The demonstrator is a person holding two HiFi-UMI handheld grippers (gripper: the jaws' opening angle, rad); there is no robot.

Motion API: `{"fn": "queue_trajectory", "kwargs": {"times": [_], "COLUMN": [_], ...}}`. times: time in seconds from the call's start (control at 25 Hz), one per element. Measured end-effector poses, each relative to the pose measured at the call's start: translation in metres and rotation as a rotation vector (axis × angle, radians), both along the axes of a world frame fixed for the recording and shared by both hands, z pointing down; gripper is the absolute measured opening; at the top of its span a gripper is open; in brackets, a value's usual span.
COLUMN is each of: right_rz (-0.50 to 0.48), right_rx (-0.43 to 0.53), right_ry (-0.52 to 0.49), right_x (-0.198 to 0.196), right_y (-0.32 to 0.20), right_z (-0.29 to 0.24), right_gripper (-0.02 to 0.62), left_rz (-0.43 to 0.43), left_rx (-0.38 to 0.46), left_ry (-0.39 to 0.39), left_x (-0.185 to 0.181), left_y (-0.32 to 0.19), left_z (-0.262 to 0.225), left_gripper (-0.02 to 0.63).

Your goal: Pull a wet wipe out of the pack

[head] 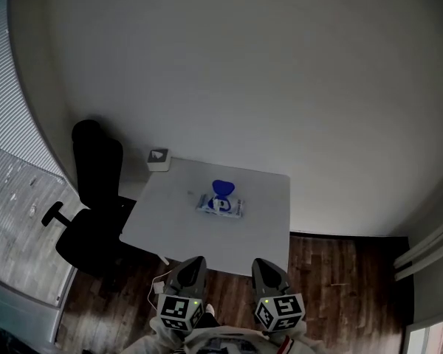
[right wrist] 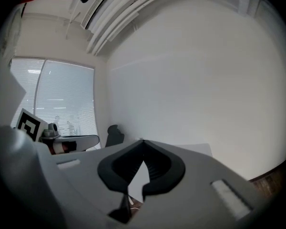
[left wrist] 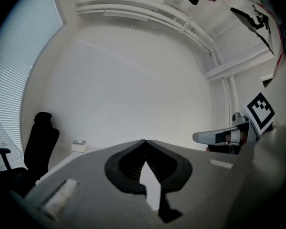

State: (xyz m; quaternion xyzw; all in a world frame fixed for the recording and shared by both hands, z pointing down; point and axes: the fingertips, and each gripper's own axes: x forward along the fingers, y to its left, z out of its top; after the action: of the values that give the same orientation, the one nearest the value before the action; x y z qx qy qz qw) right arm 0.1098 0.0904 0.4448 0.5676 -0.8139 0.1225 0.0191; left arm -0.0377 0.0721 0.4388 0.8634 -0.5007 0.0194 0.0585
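1. Tongs, two, nearest of all at the bottom of the head view: left tongs (head: 194, 262) and right tongs (head: 261, 265), side by side, both pointing toward the worktop.
2. Marker cubes, two, one on each: left cube (head: 181, 313), right cube (head: 279, 312).
3. Both tongs pressed fully together, tips meeting, nothing gripped in either.
4. Wooden floor (head: 340, 271), dark, beneath the tongs and running under the worktop.
5. Worktop (head: 269, 223), one, white and square, just ahead of both tongs and untouched by them.
6. Pack of wet wipes (head: 220, 206), one, lying flat near the middle of the worktop, well apart from both tongs; one blue flap (head: 222, 189) at its far edge.
7. Office chair (head: 96, 198), one, black, just beside the worktop's left side.
8. Small white box (head: 158, 159), one, at the worktop's far left corner.
9. White wall (head: 229, 65) behind everything.
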Motion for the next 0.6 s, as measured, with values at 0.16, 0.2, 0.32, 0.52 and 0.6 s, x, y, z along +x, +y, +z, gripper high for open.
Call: {"fn": "queue_trajectory", "kwargs": {"times": [0.16, 0.2, 0.32, 0.52, 0.6], "right_rz": [0.013, 0.018, 0.028, 0.048, 0.06], "right_rx": [-0.017, -0.022, -0.04, -0.067, -0.077], "right_ry": [0.001, 0.001, 0.005, 0.017, 0.024], "right_x": [-0.011, -0.013, -0.023, -0.046, -0.051], "right_y": [-0.025, -0.033, -0.06, -0.098, -0.113], "right_z": [0.003, 0.004, 0.008, 0.018, 0.021], "right_gripper": [0.006, 0.006, 0.006, 0.006, 0.006], "left_rz": [0.037, 0.048, 0.074, 0.1, 0.113], "left_rx": [-0.033, -0.041, -0.053, -0.083, -0.086], "left_ry": [0.006, 0.01, 0.006, -0.004, 0.0], "left_x": [-0.006, -0.008, -0.016, -0.035, -0.042], "left_y": [-0.025, -0.034, -0.06, -0.102, -0.118], "left_z": [0.007, 0.008, 0.012, 0.026, 0.026], "left_gripper": [0.002, 0.003, 0.003, 0.003, 0.002]}}
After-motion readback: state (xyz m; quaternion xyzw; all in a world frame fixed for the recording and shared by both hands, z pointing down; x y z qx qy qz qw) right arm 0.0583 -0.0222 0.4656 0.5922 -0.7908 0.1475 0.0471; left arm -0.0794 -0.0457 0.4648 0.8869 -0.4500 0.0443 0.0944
